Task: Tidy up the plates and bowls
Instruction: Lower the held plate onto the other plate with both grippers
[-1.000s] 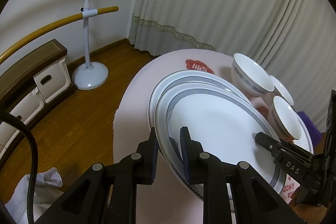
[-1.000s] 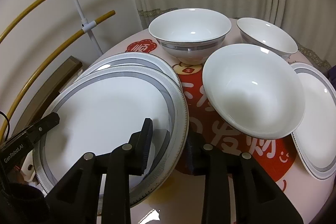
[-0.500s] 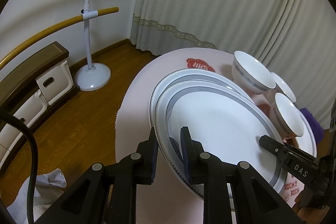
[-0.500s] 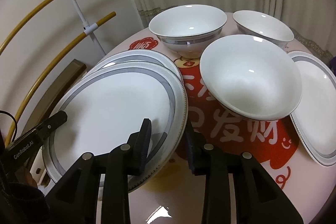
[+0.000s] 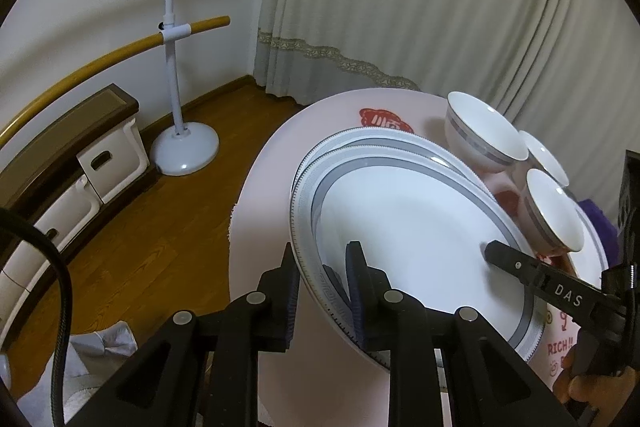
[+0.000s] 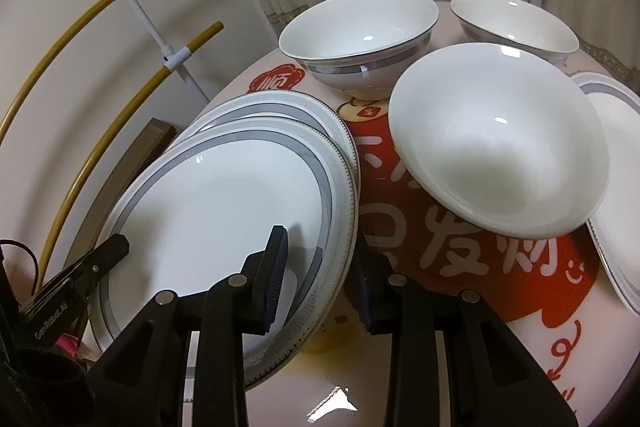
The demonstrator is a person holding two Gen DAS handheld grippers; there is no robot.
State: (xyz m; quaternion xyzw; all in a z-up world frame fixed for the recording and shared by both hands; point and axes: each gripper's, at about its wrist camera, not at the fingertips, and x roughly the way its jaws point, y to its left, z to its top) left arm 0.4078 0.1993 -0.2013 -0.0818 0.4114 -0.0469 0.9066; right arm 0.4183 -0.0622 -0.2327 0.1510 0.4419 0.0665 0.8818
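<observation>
Between both grippers, round glossy plate (image 5: pixel 412 239)

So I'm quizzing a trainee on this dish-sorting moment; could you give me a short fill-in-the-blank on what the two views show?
1. Both tongs, the left tongs and the right tongs, straddle the rim of the same upper ____.
2. The upper plate sits over a second plate with the same ____ band.
3. The number of bowls on the table is ____.
4. The red print on the table shows ____ lettering.

Missing words: plate; grey; three; white
</observation>
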